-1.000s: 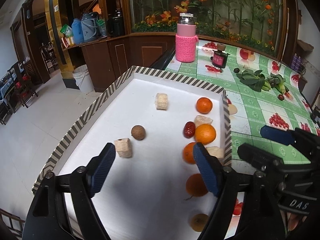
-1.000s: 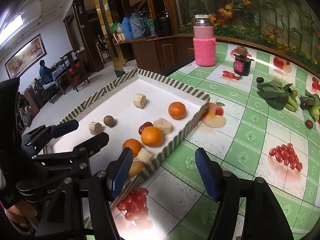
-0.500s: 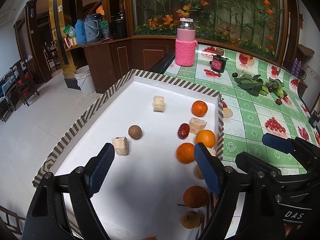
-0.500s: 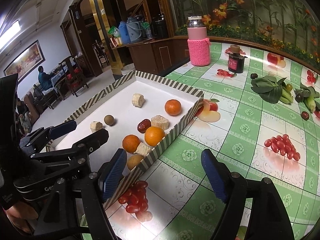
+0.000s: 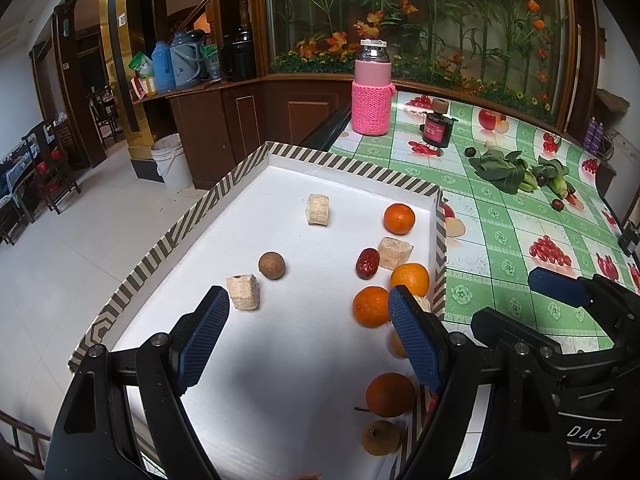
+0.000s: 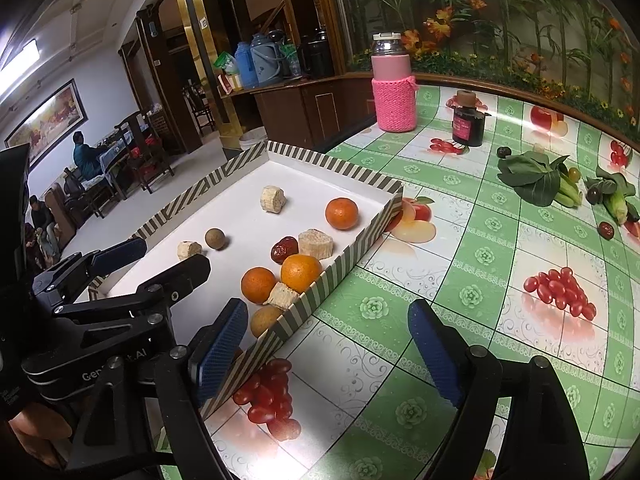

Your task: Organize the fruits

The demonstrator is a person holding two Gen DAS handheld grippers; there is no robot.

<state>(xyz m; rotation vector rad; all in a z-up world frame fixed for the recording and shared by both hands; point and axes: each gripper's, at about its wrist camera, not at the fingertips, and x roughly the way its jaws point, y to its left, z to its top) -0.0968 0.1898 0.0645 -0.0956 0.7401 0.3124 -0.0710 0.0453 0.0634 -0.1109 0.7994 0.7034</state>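
Right wrist view: many fruits already lie in the striped tray; right gripper, just beside it, has just been opening, empty. Left gripper hovers wide above. Sorting seems unfinished.

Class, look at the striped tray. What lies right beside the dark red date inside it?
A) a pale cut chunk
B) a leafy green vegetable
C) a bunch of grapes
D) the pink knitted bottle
A: in the right wrist view the red date lies against a pale cut chunk inside the striped tray.
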